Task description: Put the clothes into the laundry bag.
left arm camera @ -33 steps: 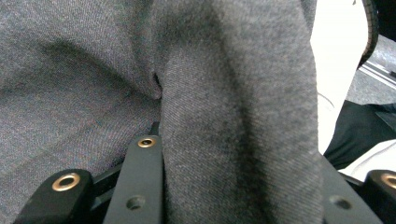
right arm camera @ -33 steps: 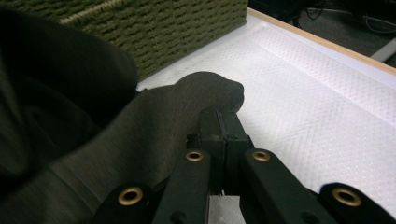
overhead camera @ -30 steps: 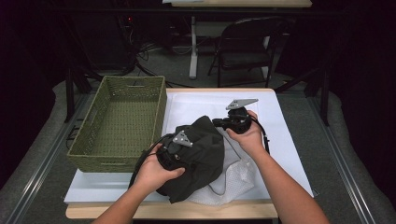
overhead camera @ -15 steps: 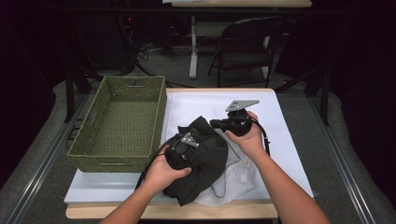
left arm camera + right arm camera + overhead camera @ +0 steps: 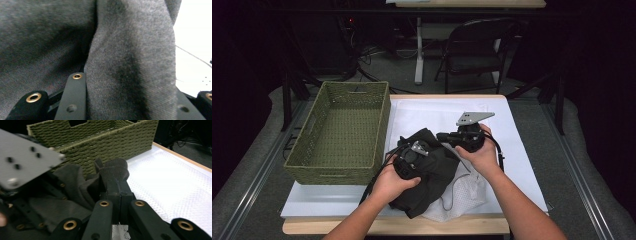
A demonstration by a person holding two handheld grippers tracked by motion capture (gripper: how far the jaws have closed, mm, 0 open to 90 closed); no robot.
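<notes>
A dark grey garment [image 5: 432,175] lies bunched on the white table cover [image 5: 522,165]. My left gripper [image 5: 409,159] rests on top of the garment's left side. In the left gripper view a thick fold of the grey cloth [image 5: 130,50] fills the gap between its jaws [image 5: 127,86], which press on it. My right gripper [image 5: 447,136] points left at the garment's upper edge. Its jaws [image 5: 117,187] are shut on a raised tuft of the dark cloth [image 5: 113,171].
A green woven basket [image 5: 339,127] stands left of the garment, close behind the cloth in the right gripper view [image 5: 100,140]. A white mesh cloth [image 5: 464,192] lies under the garment near the table's front edge. Bare cover spreads to the right and back.
My left gripper has slid right and lower onto the garment. My right gripper has shifted slightly, with the cloth's edge still pinched in it.
</notes>
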